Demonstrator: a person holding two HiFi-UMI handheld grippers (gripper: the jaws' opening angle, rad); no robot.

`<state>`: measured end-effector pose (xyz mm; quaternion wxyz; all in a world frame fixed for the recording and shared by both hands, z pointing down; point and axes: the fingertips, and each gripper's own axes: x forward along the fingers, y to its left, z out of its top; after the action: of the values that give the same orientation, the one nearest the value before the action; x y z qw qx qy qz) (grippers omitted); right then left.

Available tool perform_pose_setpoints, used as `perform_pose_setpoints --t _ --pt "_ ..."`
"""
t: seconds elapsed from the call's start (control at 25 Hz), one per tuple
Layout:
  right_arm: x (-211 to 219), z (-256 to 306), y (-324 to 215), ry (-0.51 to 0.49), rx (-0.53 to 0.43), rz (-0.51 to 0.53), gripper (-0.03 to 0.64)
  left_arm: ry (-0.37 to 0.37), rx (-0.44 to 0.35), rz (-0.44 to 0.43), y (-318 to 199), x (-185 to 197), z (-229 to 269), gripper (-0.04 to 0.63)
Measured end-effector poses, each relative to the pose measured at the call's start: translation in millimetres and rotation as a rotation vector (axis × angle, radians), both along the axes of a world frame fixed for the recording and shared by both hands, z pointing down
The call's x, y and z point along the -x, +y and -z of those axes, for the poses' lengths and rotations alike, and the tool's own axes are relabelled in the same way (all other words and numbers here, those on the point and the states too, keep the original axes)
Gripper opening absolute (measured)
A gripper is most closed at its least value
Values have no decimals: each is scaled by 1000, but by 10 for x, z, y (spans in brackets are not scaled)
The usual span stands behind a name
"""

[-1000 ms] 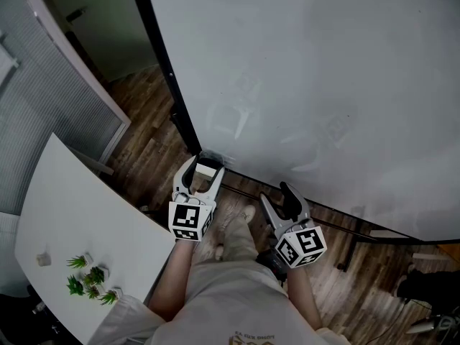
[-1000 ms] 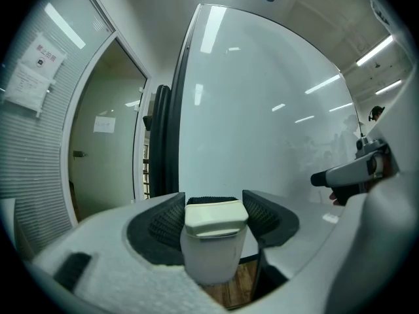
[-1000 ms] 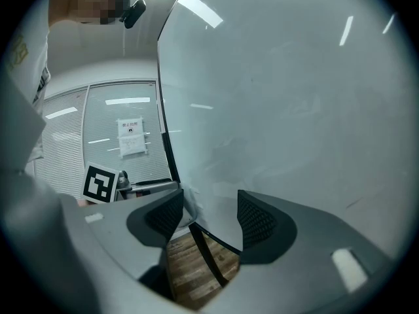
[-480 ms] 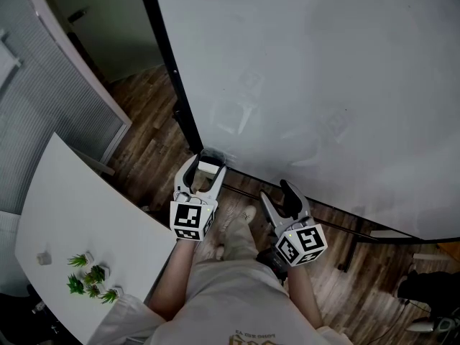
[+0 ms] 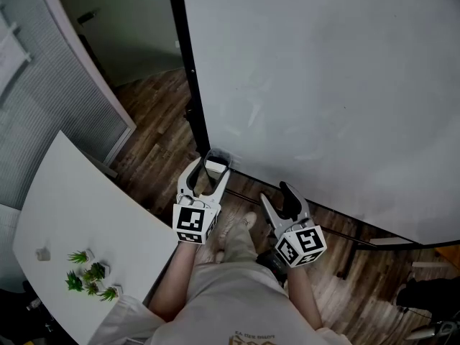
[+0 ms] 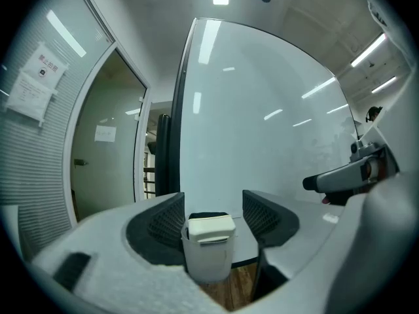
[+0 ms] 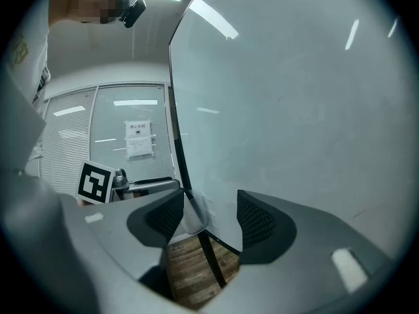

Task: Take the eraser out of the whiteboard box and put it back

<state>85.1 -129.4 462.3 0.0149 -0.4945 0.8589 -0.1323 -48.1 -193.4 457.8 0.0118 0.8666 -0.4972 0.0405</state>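
A cream-topped eraser (image 6: 211,227) stands upright in a small whitish box (image 6: 208,261) fixed at the lower left corner of the whiteboard (image 5: 323,85). The eraser's top sticks out above the box rim. My left gripper (image 6: 213,216) is level with it, its dark pads (image 6: 163,222) on either side of the eraser with a small gap on each side, so it is open. In the head view the left gripper (image 5: 210,168) reaches to the box (image 5: 218,156). My right gripper (image 5: 276,195) hangs open and empty to the right, short of the board.
A white table (image 5: 72,214) with small green plants (image 5: 90,275) lies at the left. Behind it is a glass partition with blinds (image 5: 43,99). The board's black frame post (image 5: 188,63) rises above the box. The person's legs and wooden floor (image 5: 154,121) are below.
The left gripper has edged up a little around the eraser and box. The head view has shifted slightly. The right gripper has stayed where it was.
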Motion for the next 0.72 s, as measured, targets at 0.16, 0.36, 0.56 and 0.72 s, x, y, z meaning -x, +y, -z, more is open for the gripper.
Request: perform_pose_setpoints --t 0.16,0.36,0.56,0.72 --pt "60 52 55 -5 -12 13 249 -9 -43 11 89 50 127 267" --pt "144 107 109 -1 -28 32 236 -5 -61 15 188 102 221 262" --pt "232 131 175 4 -34 55 204 8 -37 6 291 157 201 252" --pt "272 166 220 -8 -40 64 156 13 -42 -6 374 170 248 185"
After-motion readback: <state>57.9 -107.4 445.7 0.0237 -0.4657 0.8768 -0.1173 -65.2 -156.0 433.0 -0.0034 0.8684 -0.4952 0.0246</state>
